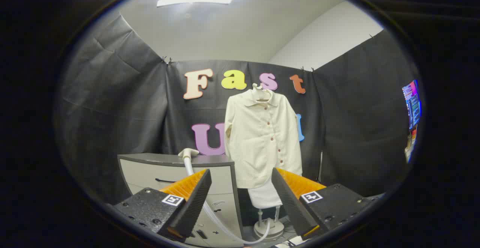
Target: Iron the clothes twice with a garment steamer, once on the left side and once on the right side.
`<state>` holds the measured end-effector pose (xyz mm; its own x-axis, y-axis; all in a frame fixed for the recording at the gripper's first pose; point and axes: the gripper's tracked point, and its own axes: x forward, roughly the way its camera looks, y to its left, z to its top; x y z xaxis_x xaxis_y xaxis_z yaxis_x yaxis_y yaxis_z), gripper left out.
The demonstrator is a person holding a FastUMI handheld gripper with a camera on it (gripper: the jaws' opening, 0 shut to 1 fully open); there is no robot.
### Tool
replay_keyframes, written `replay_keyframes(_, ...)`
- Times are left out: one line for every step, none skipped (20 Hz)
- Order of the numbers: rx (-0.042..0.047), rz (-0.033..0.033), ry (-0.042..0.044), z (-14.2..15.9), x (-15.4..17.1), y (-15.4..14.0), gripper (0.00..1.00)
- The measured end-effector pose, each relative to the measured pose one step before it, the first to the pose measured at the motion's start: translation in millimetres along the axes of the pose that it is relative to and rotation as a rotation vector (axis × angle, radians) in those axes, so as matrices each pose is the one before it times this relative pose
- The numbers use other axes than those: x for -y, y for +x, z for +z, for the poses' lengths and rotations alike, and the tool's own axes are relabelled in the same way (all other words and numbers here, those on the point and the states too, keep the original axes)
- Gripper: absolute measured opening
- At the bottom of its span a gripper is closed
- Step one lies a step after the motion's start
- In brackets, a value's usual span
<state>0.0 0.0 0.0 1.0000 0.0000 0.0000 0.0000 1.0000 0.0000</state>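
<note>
A cream button-up shirt (262, 139) hangs on a hanger against the booth's back wall, beyond my fingers and slightly right of the gap between them. The white steamer head (188, 153) rests on top of a grey cabinet (176, 173), left of the shirt. Its pale hose (221, 221) runs down past the cabinet front to the round steamer base (268, 229) on the floor under the shirt. My gripper (242, 188) is open and holds nothing; it is well short of the steamer head, which sits just above my left fingertip (200, 188).
The grey cabinet with a dark drawer handle (165, 180) stands ahead on the left. A white stand (264, 199) holds up the shirt's pole below its hem. Black cloth walls close in both sides. A lit screen (411, 103) is at the far right.
</note>
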Motion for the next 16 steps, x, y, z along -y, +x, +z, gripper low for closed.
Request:
replay_keyframes(-0.00136,-0.00055,-0.00037,-1.72,-0.27,1.3,0.98)
replay_keyframes(-0.00277,0.00226,0.00002,-0.57,-0.35,0.6,0.98)
replay_keyframes(-0.00199,0.00112,0.00071,-1.05,-0.59,0.1,0.97)
replay_keyframes(-0.00188,0.00001,-0.00008,-1.02,-0.15,1.02,0.98)
replay_keyframes(-0.00256,0.00186,-0.00179,-0.7,-0.56,0.23,0.97)
replay_keyframes(-0.00124,0.00122,-0.00282,0.22,-1.01,0.47,0.97)
replay_keyframes(0.00063,0.00193,-0.00318,-0.19,-0.78,0.56,0.98)
replay_keyframes(0.002,0.00426,-0.00077,0.81,-1.79,1.13,0.98)
replay_keyframes(0.00161,0.00326,0.00246,0.44,-1.8,1.95,0.97)
replay_keyframes(0.0017,0.00115,0.00269,0.73,-1.21,1.57,0.97)
replay_keyframes(0.00046,0.00302,0.00175,0.29,-1.54,1.23,0.97)
replay_keyframes(0.00088,0.00218,0.00146,0.25,-1.06,3.39,0.98)
replay_keyframes(-0.00165,0.0006,-0.00028,0.46,-1.07,1.9,0.98)
replay_keyframes(-0.00181,0.00399,0.00054,0.08,-2.31,3.68,0.97)
replay_keyframes(-0.00348,0.00725,0.00496,0.74,-3.49,4.44,0.97)
replay_keyframes(-0.00871,0.01144,0.00958,0.47,-4.98,4.53,0.97)
